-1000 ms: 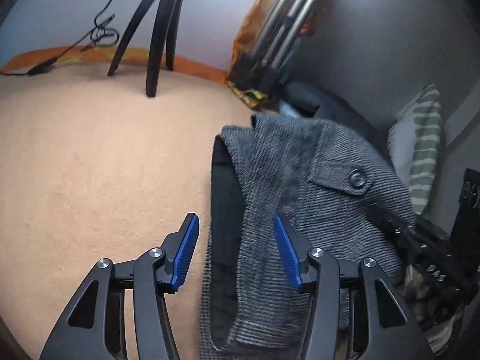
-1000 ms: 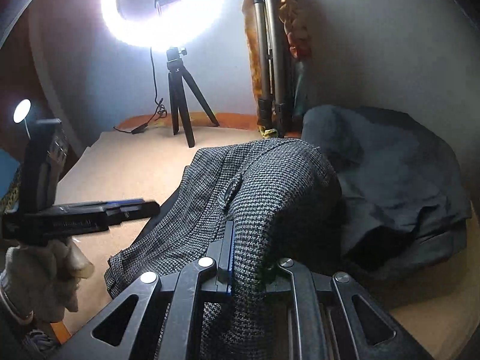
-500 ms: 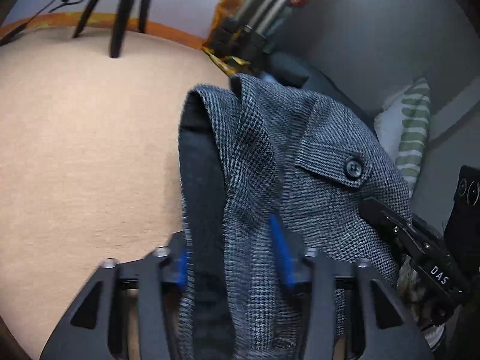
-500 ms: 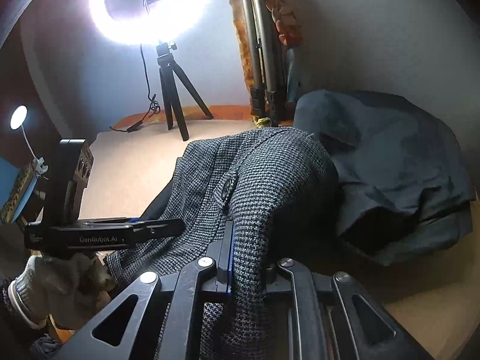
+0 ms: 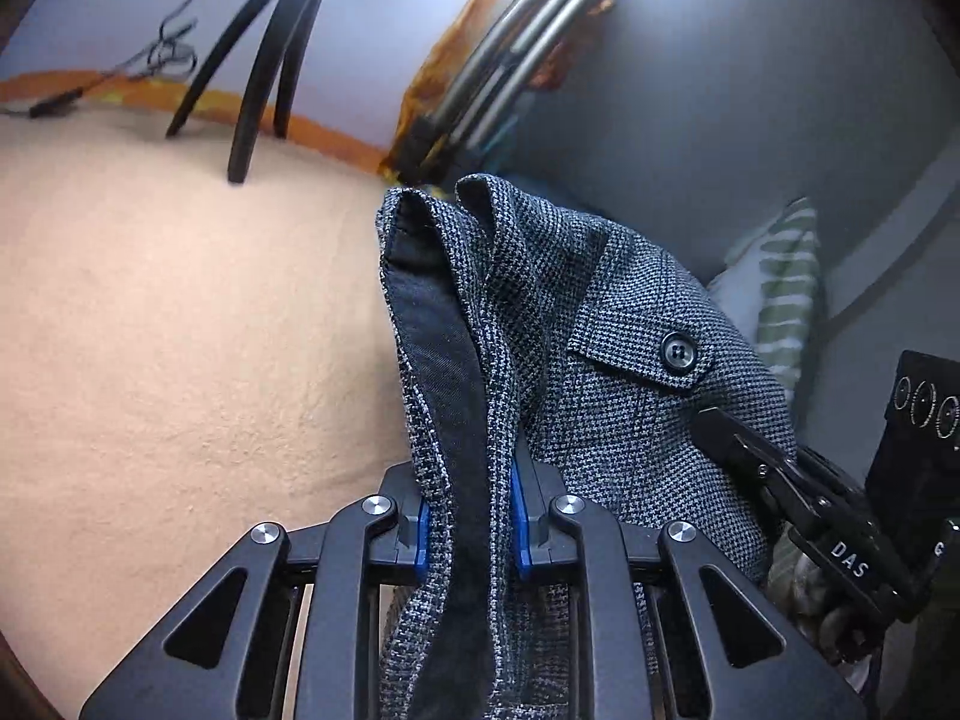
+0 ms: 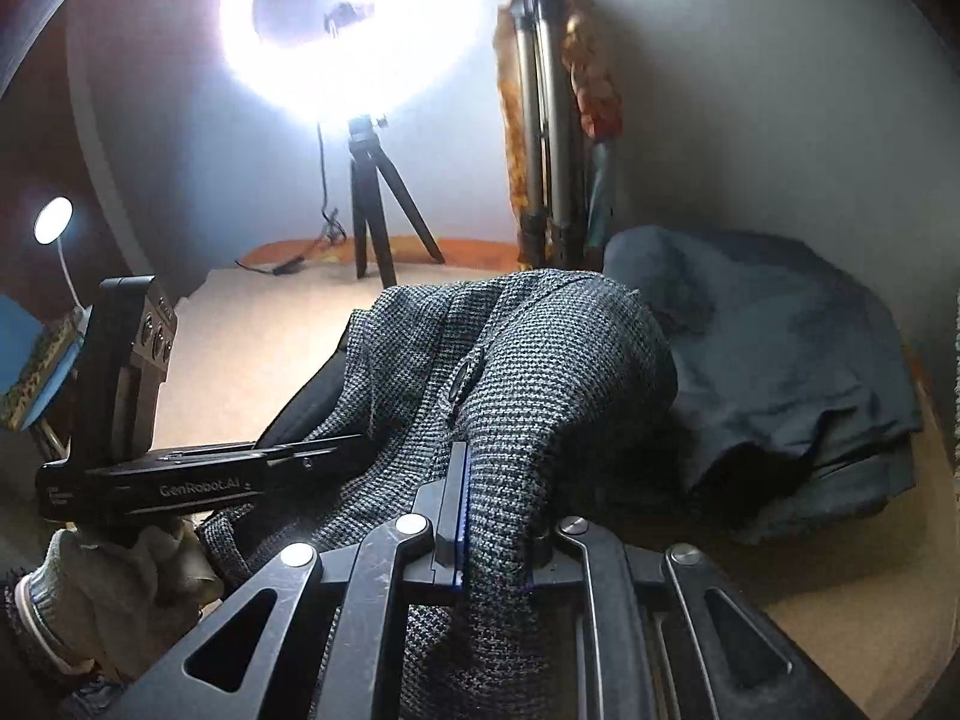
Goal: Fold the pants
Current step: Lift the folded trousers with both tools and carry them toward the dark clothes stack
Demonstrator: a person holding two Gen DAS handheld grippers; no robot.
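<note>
The pants [image 5: 600,324] are grey houndstooth with a dark lining and a buttoned back pocket [image 5: 678,354]. My left gripper [image 5: 468,516] is shut on the pants' waistband edge, with cloth bunched between the blue pads. My right gripper [image 6: 492,516] is shut on another part of the pants [image 6: 540,372], which drape over its fingers. Both hold the waist end lifted above the beige surface [image 5: 180,330]. The left gripper's body [image 6: 180,474] shows in the right wrist view, and the right gripper's body [image 5: 798,498] in the left wrist view.
A ring light on a black tripod [image 6: 366,210] stands at the back. A folded tripod with orange cloth [image 6: 552,138] leans on the wall. A dark blue garment pile [image 6: 780,360] lies right. A striped pillow [image 5: 780,288] sits by the wall.
My left gripper was open beside the waistband, moved onto it and shut on the cloth. The right gripper kept its hold and the pants rose a little.
</note>
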